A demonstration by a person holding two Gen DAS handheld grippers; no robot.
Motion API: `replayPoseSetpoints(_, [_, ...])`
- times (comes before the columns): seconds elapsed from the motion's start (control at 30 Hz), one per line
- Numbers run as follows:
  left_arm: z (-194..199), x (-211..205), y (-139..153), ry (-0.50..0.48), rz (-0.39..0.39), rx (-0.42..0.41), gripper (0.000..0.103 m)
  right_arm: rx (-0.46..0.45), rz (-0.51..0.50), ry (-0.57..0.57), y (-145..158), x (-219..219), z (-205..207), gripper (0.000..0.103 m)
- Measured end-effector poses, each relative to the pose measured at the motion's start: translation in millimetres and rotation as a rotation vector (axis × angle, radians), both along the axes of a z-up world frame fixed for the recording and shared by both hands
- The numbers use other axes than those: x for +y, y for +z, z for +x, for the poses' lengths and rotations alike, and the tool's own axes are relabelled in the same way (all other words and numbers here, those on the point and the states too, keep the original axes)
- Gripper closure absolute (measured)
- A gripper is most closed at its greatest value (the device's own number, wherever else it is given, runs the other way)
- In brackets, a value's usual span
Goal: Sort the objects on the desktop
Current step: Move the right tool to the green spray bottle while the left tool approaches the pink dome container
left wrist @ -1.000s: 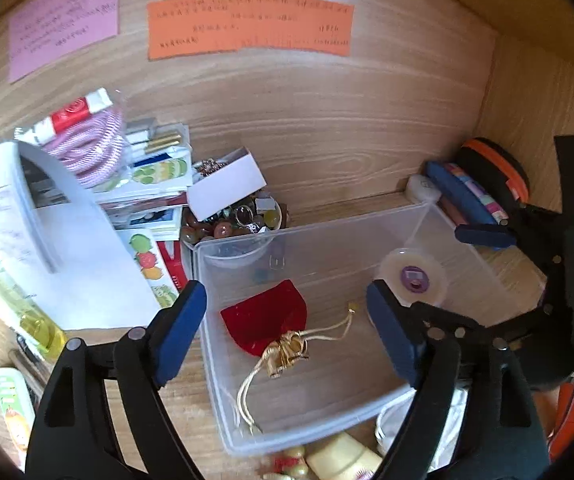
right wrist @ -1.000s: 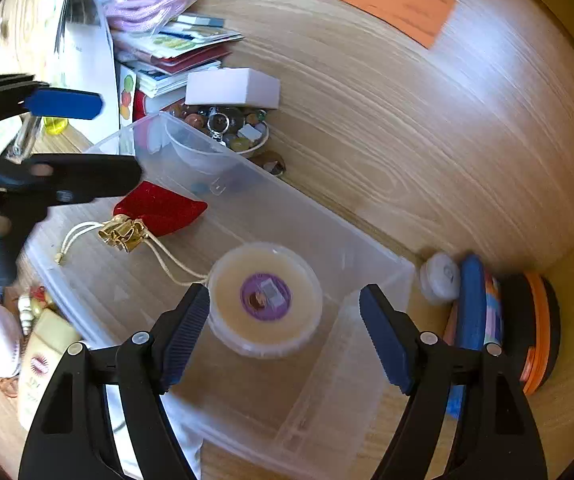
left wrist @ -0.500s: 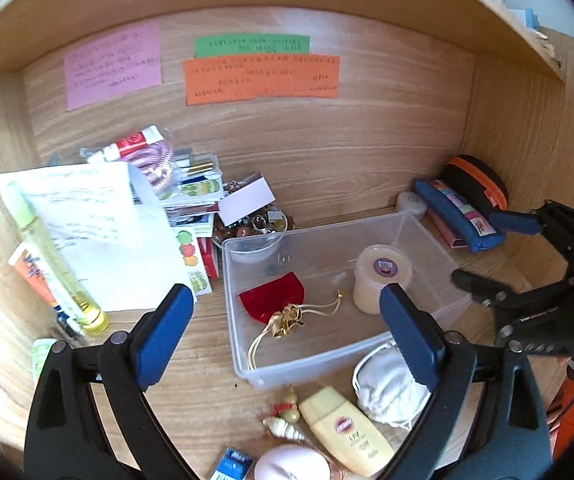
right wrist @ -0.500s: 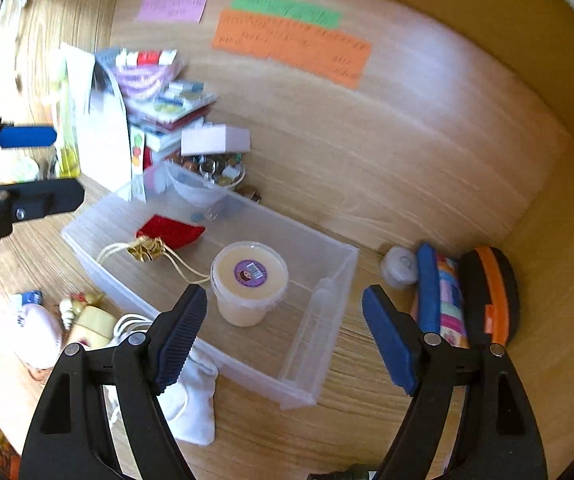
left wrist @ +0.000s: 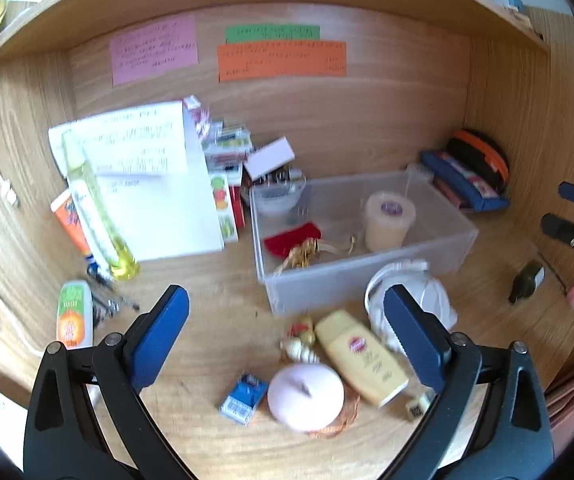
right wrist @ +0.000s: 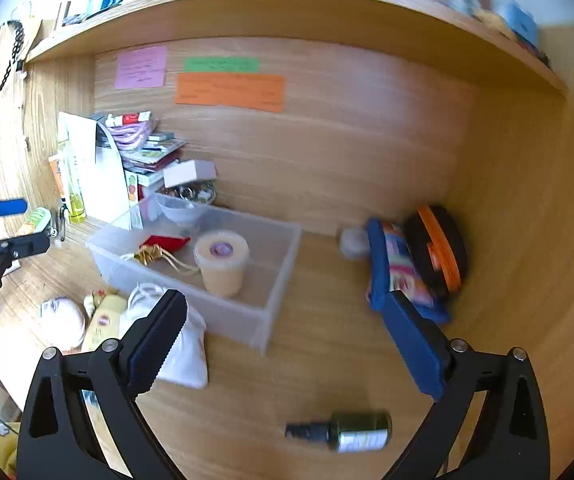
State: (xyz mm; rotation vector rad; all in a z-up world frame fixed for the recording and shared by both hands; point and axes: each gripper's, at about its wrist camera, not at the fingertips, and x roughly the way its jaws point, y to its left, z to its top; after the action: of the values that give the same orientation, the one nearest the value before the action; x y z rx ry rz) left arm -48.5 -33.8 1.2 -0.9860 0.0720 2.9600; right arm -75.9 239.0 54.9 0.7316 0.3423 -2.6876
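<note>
Landmark: the clear plastic bin point(left wrist: 367, 276) in the middle of the desk. Already in it: a red pouch w/ gold cord point(left wrist: 293, 236) and a cream tub w/ purple label point(left wrist: 389, 220).

Both claws stand wide apart w/ nothing between the pads; both have just been opening. Left claw point(left wrist: 285, 340) hangs in front of the bin, over the loose pile on the near side. Right claw point(right wrist: 287, 344) is off the bin's front right corner.

Probably next for the left: the yellow lotion bottle point(left wrist: 361, 356), just in front of the bin, between the jaws but lower down and nearer the right pad. Its long axis runs diagonal, one end toward the bin, the other toward the lower right, so the jaws would want to close across the short width. It's smooth plastic, red round logo, lying flat. Crowding it: a pink round thing point(left wrist: 305, 396) touching or nearly so (blur, hard to say), small shells point(left wrist: 301, 350), a blue card packet point(left wrist: 244, 398), a white cloth bag point(left wrist: 411, 300) against the bin wall.

Probably next for the right: a dark green small bottle point(right wrist: 347, 432) lying on its side, well in front of the bin, below the jaws and lying crosswise. The right hand is the nearer one. It could roll.
</note>
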Motion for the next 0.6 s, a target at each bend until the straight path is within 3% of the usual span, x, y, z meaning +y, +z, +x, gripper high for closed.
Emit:
replayPoseSetpoints(0.3, [15, -7, -51, -0.011, 0.052, -0.129, 0.004, -0.042, 0.001, -0.108, -34, 40, 23, 0.004])
replayPoseSetpoints(0.6, [18, -14, -83, -0.019, 0.125, -0.214, 0.004, -0.13, -0.018, -0.192, -73, 71, 28, 0.003])
